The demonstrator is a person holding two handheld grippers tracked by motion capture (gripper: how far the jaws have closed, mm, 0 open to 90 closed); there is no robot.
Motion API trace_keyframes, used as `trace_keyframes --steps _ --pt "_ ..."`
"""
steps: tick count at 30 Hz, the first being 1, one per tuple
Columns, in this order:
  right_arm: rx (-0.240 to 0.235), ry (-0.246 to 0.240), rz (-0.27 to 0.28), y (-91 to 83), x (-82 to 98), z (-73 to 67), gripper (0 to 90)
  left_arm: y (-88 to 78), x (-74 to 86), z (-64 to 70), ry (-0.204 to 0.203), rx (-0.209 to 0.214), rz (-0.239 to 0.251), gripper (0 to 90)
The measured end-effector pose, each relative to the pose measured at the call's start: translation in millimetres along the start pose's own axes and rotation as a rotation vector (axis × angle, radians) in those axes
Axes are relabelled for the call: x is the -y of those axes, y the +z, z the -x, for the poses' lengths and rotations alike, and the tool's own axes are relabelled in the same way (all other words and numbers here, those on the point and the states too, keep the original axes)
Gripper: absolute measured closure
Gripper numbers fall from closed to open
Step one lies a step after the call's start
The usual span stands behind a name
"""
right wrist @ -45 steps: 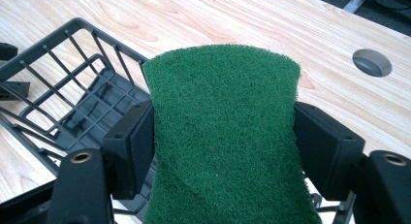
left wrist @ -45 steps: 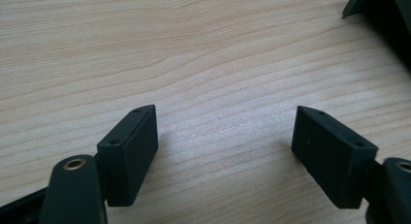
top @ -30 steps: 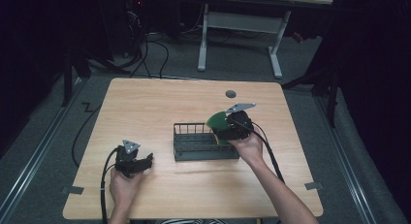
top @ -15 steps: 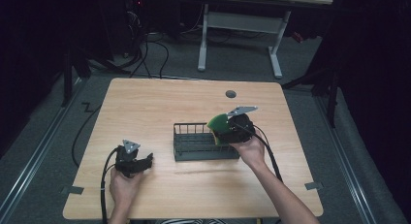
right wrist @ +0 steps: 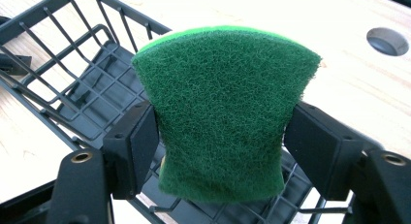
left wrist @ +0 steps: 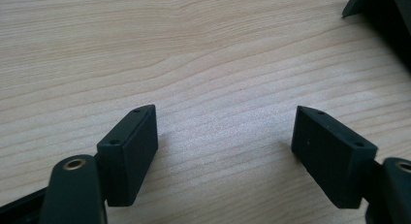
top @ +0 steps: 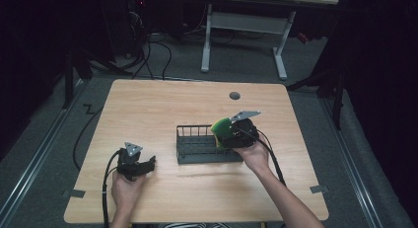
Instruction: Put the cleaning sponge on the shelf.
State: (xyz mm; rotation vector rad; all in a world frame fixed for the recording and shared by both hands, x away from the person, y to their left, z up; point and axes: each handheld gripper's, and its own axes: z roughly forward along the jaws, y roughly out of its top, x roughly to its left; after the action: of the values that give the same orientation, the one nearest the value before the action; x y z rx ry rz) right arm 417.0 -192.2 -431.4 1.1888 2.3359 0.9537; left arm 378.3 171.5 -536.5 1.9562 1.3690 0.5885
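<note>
A person's right gripper (right wrist: 220,136) clamps a green scouring sponge (right wrist: 223,112) between its two jaws, the pad pinched in at the waist and held above the right end of a black wire basket (top: 197,145) that sits on the wooden tabletop (top: 148,109), right of centre. In the high view the sponge's yellow-green edge (top: 222,125) shows over the basket's right end. At the near left, the left gripper (left wrist: 225,136) rests low over bare wood, well apart from the basket, its jaws spread wide with nothing between them. A round grommet hole (top: 234,95) lies in the tabletop on the basket's far side.
</note>
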Motion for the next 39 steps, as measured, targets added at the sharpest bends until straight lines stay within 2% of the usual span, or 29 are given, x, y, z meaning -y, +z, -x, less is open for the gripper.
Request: trace_keyframes --steps 17,25,32,39 --pt "-0.003 -0.008 0.010 -1.0 1.5 -0.3 27.5 0.0 0.0 0.0 0.000 0.000 0.000 25.2" --pt "-0.038 0.025 0.028 -3.4 1.9 3.2 20.3 0.0 0.0 0.1 0.000 0.000 0.000 25.2" --pt "-0.051 0.045 0.093 -23.9 5.2 9.2 21.0 0.0 0.0 0.1 0.000 0.000 0.000 25.2" --pt "-0.020 0.085 0.150 -46.9 22.9 27.3 29.2 0.0 0.0 0.1 0.001 -0.001 0.000 25.3"
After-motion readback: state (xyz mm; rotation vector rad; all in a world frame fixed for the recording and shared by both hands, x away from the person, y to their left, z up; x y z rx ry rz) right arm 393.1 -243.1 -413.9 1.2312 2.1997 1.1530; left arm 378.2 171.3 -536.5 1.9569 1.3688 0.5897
